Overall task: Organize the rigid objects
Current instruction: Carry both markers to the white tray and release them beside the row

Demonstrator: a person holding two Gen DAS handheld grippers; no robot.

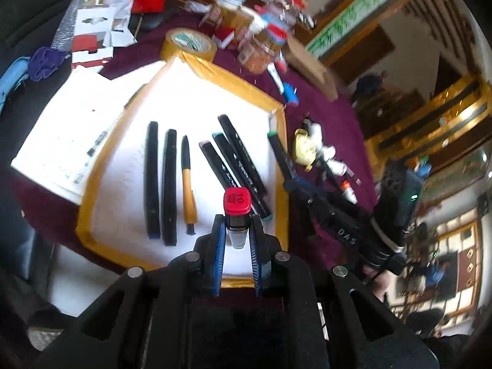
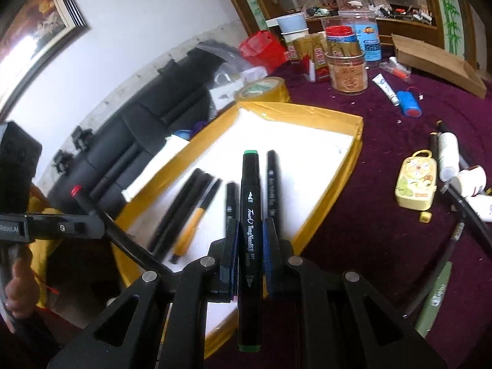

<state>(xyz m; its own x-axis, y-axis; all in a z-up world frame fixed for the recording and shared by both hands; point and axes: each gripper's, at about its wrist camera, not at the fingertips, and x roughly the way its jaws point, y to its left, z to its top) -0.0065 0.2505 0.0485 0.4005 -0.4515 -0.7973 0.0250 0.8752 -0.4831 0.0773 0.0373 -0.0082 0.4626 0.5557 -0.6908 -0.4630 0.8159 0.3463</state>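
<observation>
Pretty cluttered desk [image 2: 369, 215] with a purple cloth, jars and tape roll [image 1: 188, 43] at the back. In the middle sits a shallow tray [image 1: 276, 166] with a yellow taped rim and white floor, pens and markers lined up inside. Left hand-held gripper [image 1: 236, 230] is clamped on a red-capped marker [image 1: 236, 212] over the tray. Right hand-held gripper [image 2: 249, 230] grips a green-capped marker [image 2: 250, 215] above the tray's edge.

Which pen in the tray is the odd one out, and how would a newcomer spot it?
Find the white tray with the yellow taped rim on the purple tablecloth. Pens lie in a row on its floor. The pen with the orange barrel and black cap is third from the left in the left wrist view; all its neighbours are black.
</observation>
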